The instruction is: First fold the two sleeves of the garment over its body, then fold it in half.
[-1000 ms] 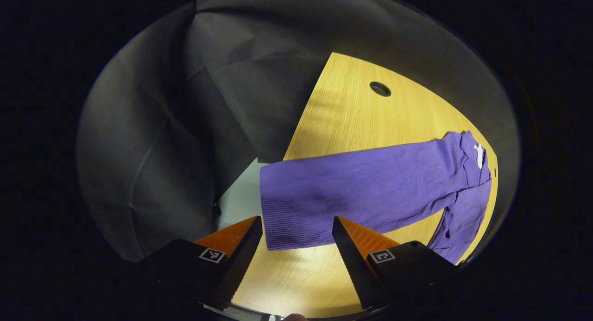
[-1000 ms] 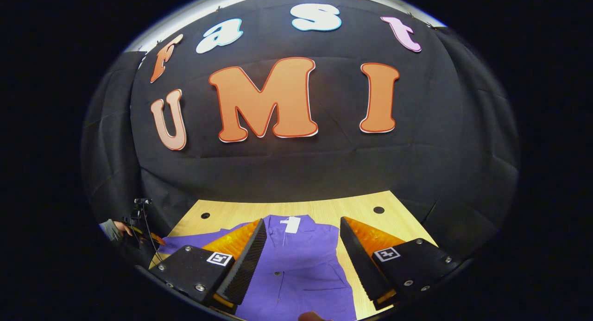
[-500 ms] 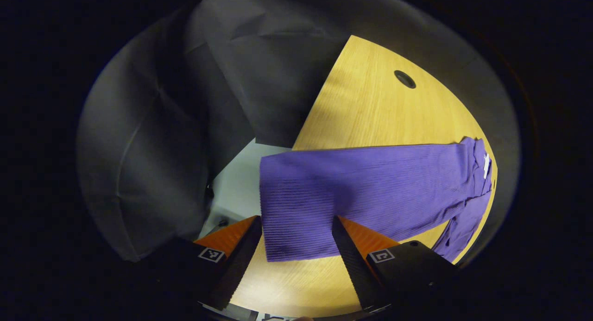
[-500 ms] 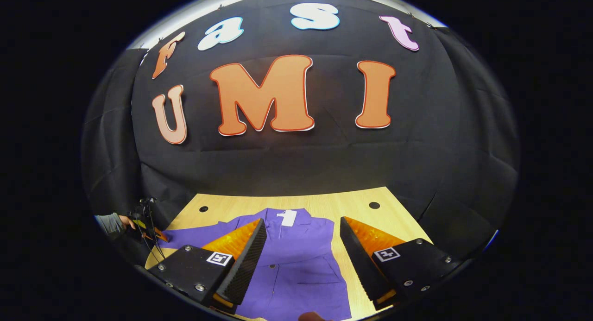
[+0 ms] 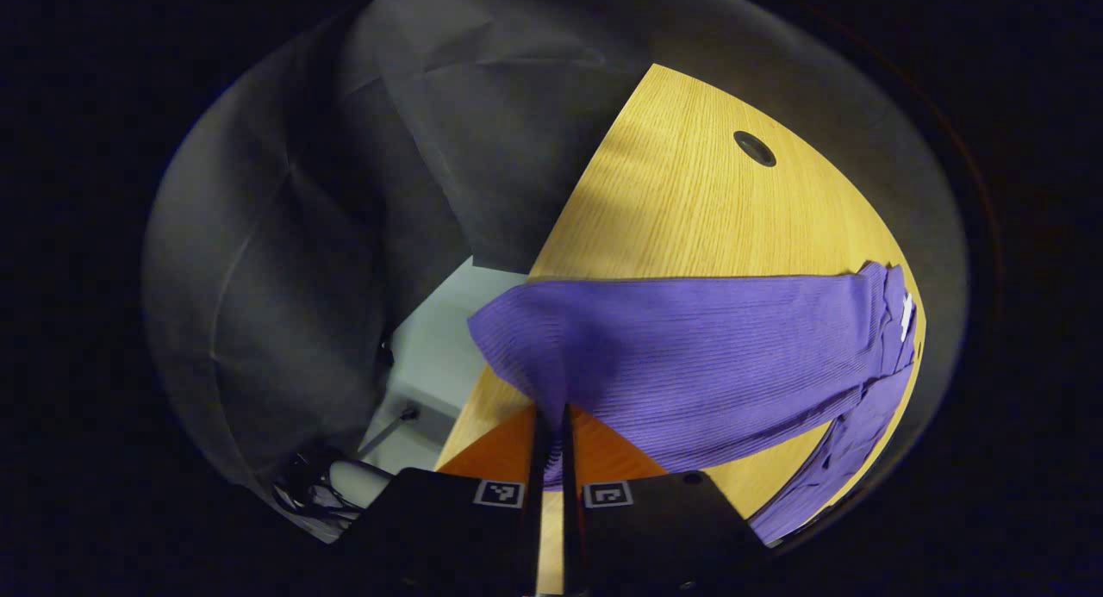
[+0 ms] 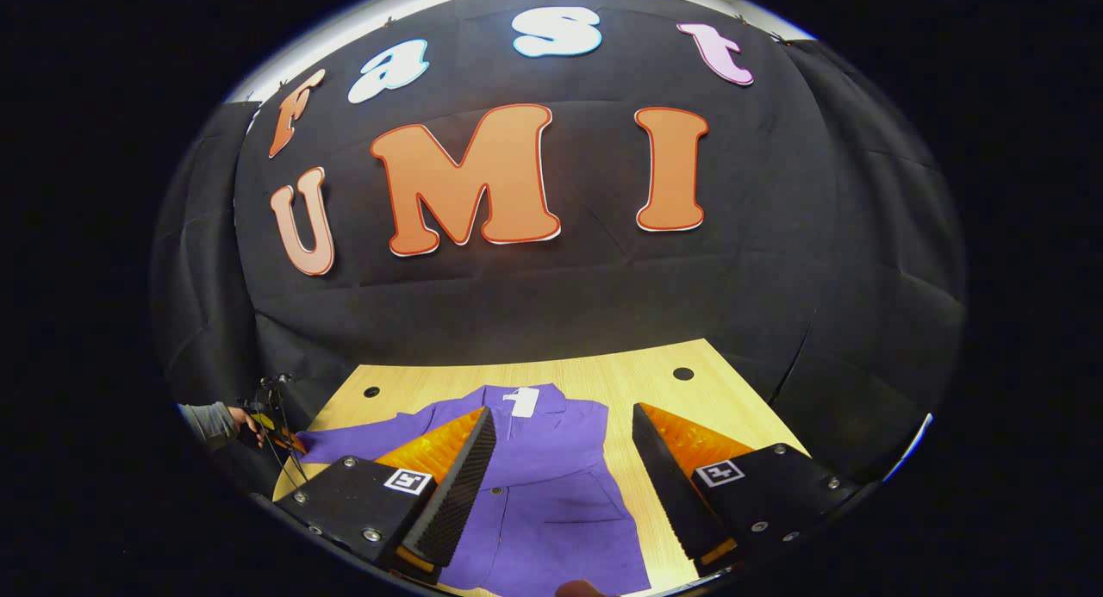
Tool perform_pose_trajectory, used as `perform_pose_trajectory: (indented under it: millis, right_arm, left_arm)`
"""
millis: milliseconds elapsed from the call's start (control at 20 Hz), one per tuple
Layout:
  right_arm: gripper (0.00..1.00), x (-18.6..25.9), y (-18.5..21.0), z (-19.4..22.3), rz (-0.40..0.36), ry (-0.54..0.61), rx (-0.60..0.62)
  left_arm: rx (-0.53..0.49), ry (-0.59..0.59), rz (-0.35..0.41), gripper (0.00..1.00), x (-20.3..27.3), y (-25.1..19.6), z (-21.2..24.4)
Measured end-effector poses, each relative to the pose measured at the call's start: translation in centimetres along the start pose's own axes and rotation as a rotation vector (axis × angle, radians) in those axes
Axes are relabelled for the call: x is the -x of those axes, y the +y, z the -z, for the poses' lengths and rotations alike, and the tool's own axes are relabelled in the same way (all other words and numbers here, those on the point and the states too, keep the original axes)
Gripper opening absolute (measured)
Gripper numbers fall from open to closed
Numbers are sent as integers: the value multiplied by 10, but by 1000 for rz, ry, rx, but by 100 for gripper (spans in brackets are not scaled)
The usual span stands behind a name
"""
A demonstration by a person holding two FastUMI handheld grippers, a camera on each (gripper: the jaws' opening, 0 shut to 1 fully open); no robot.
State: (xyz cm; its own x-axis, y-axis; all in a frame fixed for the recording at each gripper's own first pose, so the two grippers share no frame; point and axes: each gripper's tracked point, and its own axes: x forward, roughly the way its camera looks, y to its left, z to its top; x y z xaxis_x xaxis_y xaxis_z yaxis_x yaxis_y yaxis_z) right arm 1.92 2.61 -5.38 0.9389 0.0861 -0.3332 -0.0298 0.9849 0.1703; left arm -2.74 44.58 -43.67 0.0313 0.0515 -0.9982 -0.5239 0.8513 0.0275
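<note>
A purple ribbed garment lies on a wooden table [image 5: 689, 201]. In the left gripper view its sleeve [image 5: 689, 356] stretches across the table toward the body at the far right, and my left gripper [image 5: 550, 425] is shut on the cuff end, which puckers up between the fingers. In the right gripper view the garment's body [image 6: 551, 485] lies flat, collar with a white tag [image 6: 521, 401] facing the back wall. My right gripper [image 6: 560, 459] hovers open above the body, nothing between its fingers. The left gripper [image 6: 280, 438] and a hand [image 6: 231, 423] show at the sleeve's end, far left.
The table [image 6: 638, 382] has round cable holes [image 5: 754, 147] [image 6: 683, 374] near its far edge. Black cloth walls close in behind and beside it. Pale floor [image 5: 431, 356] shows past the table's left edge, under the sleeve end.
My left gripper has closed onto the sleeve's cuff, bunching the cloth; it stood open around it before. The right gripper has drifted slightly, still open above the body.
</note>
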Motion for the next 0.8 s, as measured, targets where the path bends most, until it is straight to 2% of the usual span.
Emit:
perform_pose_trajectory:
  millis: [100, 150, 200, 250, 300, 450, 700, 750, 800]
  right_arm:
    - [95, 4, -4, 0, 2, 2, 0]
    - [95, 6, -8, 1, 1, -1, 0]
    - [100, 7, -11, 0, 7, -3, 0]
    - [100, 8, -15, 0, 9, -8, 1]
    - [95, 9, -18, -1, 14, -14, 1]
    - [95, 13, -24, -2, 15, -30, 1]
    - [95, 20, -37, 1, 25, -42, 32]
    - [100, 22, -40, 2, 28, -43, 37]
    - [95, 24, -44, 3, 31, -45, 37]
  left_arm:
    - [-9, -10, 32, 6, 6, -4, 2]
    - [-25, -28, 41, 8, 16, -11, -1]
    - [-49, -48, 45, 7, 25, -15, -6]
    - [-79, -73, 48, 7, 36, -21, -10]
    - [-111, -96, 53, 7, 46, -29, -15]
    - [-188, -149, 81, 7, 80, -55, -25]
    - [-322, -222, 130, 7, 136, -114, -35]
    - [-350, -235, 142, 7, 145, -130, -36]
    - [-381, -249, 151, 7, 155, -148, -37]
